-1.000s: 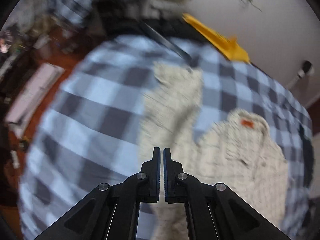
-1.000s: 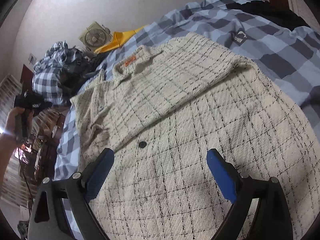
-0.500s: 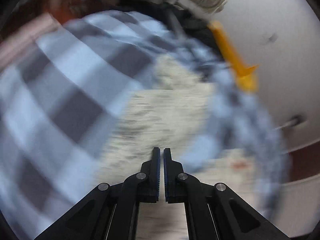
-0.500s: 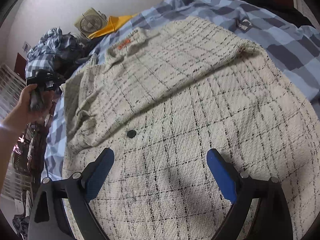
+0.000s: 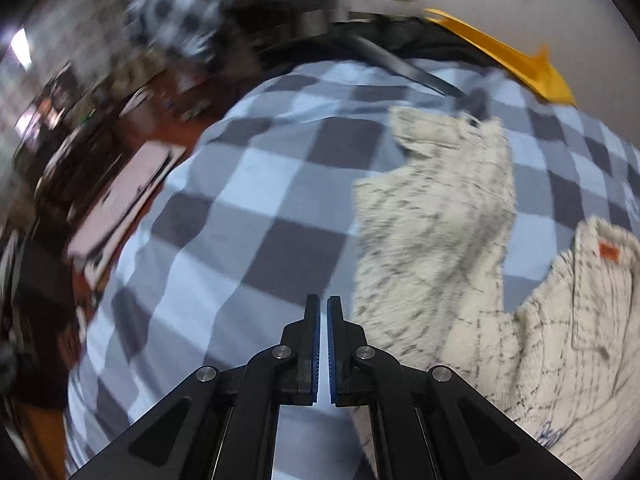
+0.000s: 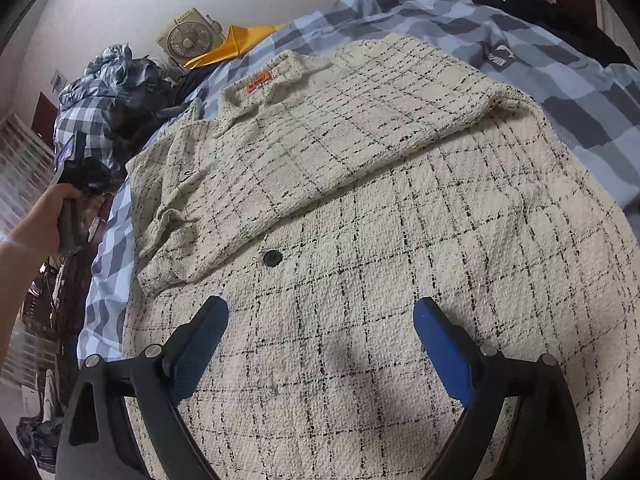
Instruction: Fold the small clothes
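Left wrist view shows me my left hand-held gripper with its fingers pressed together, nothing between them, poised over the blue-and-grey checked bed cover. Just beside it lies one sleeve of the cream woven shirt with thin black checks, which is spread flat on the bed. My right hand-held gripper stands wide apart above the shirt's lower front, near a black button, gripping nothing. An orange neck label marks the collar. A beige box fan and a yellow cloth sit beyond the bed against the wall, beside a pile of crumpled checked clothes.
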The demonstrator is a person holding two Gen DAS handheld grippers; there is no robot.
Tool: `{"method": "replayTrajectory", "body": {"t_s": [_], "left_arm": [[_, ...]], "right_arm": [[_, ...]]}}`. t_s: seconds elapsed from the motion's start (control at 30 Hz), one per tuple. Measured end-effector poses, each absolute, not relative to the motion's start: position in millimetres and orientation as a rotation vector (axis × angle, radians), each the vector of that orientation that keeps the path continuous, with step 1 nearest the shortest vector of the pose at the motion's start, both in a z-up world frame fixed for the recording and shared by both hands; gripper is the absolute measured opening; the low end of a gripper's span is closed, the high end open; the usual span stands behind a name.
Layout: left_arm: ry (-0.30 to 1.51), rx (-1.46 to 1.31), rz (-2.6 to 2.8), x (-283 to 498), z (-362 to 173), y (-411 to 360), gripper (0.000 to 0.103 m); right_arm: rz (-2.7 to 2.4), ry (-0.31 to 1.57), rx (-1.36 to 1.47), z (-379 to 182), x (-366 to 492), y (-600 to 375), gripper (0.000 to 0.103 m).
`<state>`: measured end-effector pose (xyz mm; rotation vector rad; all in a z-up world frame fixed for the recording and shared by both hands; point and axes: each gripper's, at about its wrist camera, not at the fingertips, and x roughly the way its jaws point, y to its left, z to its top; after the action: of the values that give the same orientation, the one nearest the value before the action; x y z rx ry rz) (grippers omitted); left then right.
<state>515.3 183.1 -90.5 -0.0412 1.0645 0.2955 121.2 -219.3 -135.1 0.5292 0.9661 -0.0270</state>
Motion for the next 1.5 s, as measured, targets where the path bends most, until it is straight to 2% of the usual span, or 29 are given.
{"method": "replayTrajectory", "body": {"t_s": [0.1,0.23,0.43,0.7,0.9,1.17,1.3,1.37,1.5], "left_arm": [[1.083,-0.06,0.258,514,-89,190,0.002],[0.992,0.132,0.418,507,-75,181,0.002],[0.963,0.034,0.165,505,-67,180,0.002],[0.93,0.026,0.129,500,-63,180,0.002],[1.019,0.009,0.075,503,-75,187,0.002],[1.041,0.054,0.006,491,-69,189,0.004],[1.13,0.119,-0.084,491,-71,169,0.004],[1.112,0.132,-0.123,487,-66,159,0.004],[1.16,0.018,-0.255,486,-65,148,0.004]], "right_arm": [[-0.029,0.955,0.53,-132,120,-220,0.092],[-0.025,0.951,0.547,-131,119,-222,0.092],[-0.021,0.954,0.57,-132,120,-224,0.092],[-0.012,0.95,0.576,-131,119,-224,0.092],[-0.008,0.956,0.575,-131,120,-223,0.092],[-0.005,0.951,0.582,-129,120,-223,0.092],[-0.006,0.946,0.578,-127,120,-223,0.092],[-0.007,0.951,0.581,-127,119,-224,0.092],[-0.014,0.957,0.58,-127,120,-224,0.092]]}}
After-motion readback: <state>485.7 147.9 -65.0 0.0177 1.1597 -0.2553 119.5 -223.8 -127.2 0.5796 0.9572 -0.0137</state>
